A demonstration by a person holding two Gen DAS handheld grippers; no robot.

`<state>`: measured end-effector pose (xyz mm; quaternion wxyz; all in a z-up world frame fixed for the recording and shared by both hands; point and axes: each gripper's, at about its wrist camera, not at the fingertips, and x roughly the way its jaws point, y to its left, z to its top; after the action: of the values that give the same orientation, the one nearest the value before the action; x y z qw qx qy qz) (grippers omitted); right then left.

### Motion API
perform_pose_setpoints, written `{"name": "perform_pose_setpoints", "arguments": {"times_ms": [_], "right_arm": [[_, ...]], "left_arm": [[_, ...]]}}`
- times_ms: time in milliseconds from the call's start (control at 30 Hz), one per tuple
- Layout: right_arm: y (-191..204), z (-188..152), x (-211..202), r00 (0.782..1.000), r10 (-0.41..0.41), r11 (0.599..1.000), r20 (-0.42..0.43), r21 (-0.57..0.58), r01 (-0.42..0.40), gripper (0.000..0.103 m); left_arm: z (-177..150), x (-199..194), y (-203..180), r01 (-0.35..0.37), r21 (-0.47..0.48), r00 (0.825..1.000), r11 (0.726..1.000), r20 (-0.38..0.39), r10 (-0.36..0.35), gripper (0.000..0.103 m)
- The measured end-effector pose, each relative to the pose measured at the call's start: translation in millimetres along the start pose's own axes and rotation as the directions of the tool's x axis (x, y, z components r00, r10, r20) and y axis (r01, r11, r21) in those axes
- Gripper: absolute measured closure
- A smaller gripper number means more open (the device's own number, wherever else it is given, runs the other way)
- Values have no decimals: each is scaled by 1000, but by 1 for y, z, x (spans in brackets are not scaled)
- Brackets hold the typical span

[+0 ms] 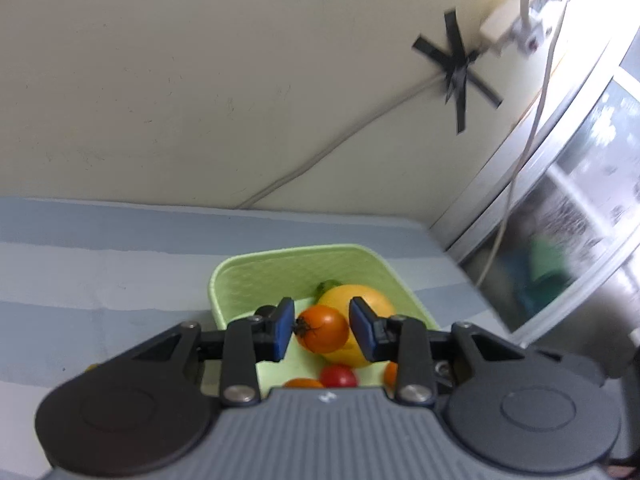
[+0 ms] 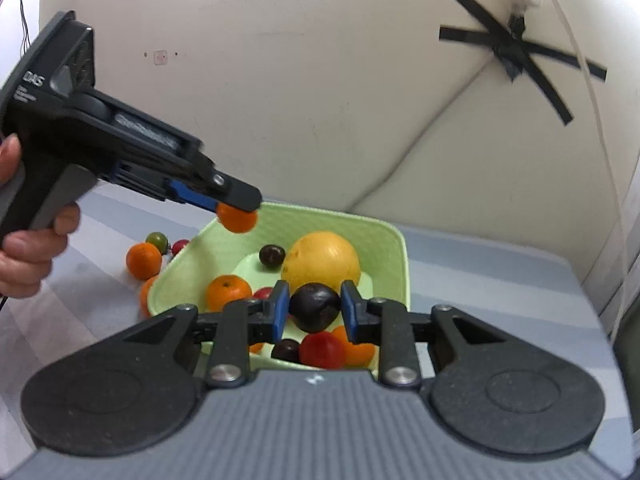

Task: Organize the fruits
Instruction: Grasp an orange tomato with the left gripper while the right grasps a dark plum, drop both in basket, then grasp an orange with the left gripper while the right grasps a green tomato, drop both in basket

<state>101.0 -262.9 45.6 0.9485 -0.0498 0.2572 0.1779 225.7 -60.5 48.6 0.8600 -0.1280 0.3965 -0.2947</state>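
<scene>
A light green tray (image 1: 280, 268) (image 2: 384, 240) sits on the striped cloth and holds a large yellow grapefruit (image 2: 322, 258) (image 1: 360, 296), a mandarin (image 2: 228, 290), dark plums (image 2: 272, 255) and small tomatoes (image 2: 322, 350). My left gripper (image 1: 322, 330) is shut on an orange tomato (image 1: 324, 328) above the tray; it also shows in the right wrist view (image 2: 236, 210), where the tomato (image 2: 237, 218) hangs over the tray's far left rim. My right gripper (image 2: 314, 310) is shut on a dark plum (image 2: 314, 306) above the tray's near side.
Outside the tray on the left lie a mandarin (image 2: 143, 260), a green tomato (image 2: 157, 240) and a red one (image 2: 180, 245). A cream wall with black tape (image 2: 516, 52) and a cable (image 2: 592, 120) stands behind. A window frame (image 1: 560, 208) is to the right.
</scene>
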Motion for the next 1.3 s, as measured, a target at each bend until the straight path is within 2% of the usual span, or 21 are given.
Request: {"name": "perform_pose_setpoints", "arguments": {"times_ms": [33, 100, 200, 267, 333, 433, 567, 700, 800, 933, 1000, 1100, 1167, 1233, 1267, 1300], "right_arm": [[3, -2, -1, 1000, -2, 1000, 8, 2, 2, 60], [8, 1, -2, 999, -6, 1000, 34, 6, 6, 53], [12, 1, -21, 997, -5, 1000, 74, 21, 3, 53], [17, 2, -38, 995, 8, 1000, 102, 29, -11, 53], [22, 1, -53, 991, 50, 997, 123, 47, -56, 53], [42, -11, -66, 981, 160, 984, 108, 65, -167, 61], [88, -37, -51, 969, 243, 969, 38, 26, -244, 65], [110, -44, -16, 971, 240, 969, -9, 69, -239, 65], [124, -40, 2, 980, 196, 977, -8, 86, -195, 64], [142, -38, 15, 991, 136, 988, -6, 75, -135, 64], [153, -35, 13, 992, 130, 991, -1, 21, -130, 64], [165, -23, 6, 988, 154, 980, 18, -132, -151, 65], [154, -1, 8, 987, 158, 973, 10, -170, -154, 65], [131, 32, 16, 992, 124, 978, 8, -170, -121, 65], [120, 49, 24, 993, 120, 979, -11, -164, -120, 65], [109, 66, 36, 987, 145, 976, -64, -155, -153, 65]], "left_arm": [[-1, 3, -1, -9, 5, 1000, 1000, -8, 9, 65], [-1, 7, -3, -37, 7, 999, 999, -15, 37, 56], [2, -4, -4, -55, 4, 998, 998, -6, 55, 56], [3, -30, 0, -28, 4, 999, 1000, 34, 28, 56], [-2, -61, 4, -33, 16, 996, 999, 87, 31, 56], [-22, -101, 22, -51, -14, 988, 999, 143, 52, 55], [-54, -118, 52, -83, -95, 988, 992, 125, 95, 55], [-72, -113, 79, -51, -195, 993, 979, 97, 72, 55], [-70, -107, 89, -51, -215, 992, 975, 98, 74, 55], [-65, -93, 101, -41, -232, 994, 972, 86, 63, 55], [-64, -88, 108, -27, -255, 996, 967, 81, 49, 55], [-66, -88, 120, -10, -281, 996, 960, 86, 35, 55], [-70, -93, 126, -14, -281, 994, 960, 99, 44, 55], [-75, -98, 121, -52, -220, 991, 974, 108, 77, 55], [-76, -98, 113, -85, -167, 989, 982, 110, 104, 55], [-78, -95, 103, -118, -96, 986, 988, 105, 128, 55]]}}
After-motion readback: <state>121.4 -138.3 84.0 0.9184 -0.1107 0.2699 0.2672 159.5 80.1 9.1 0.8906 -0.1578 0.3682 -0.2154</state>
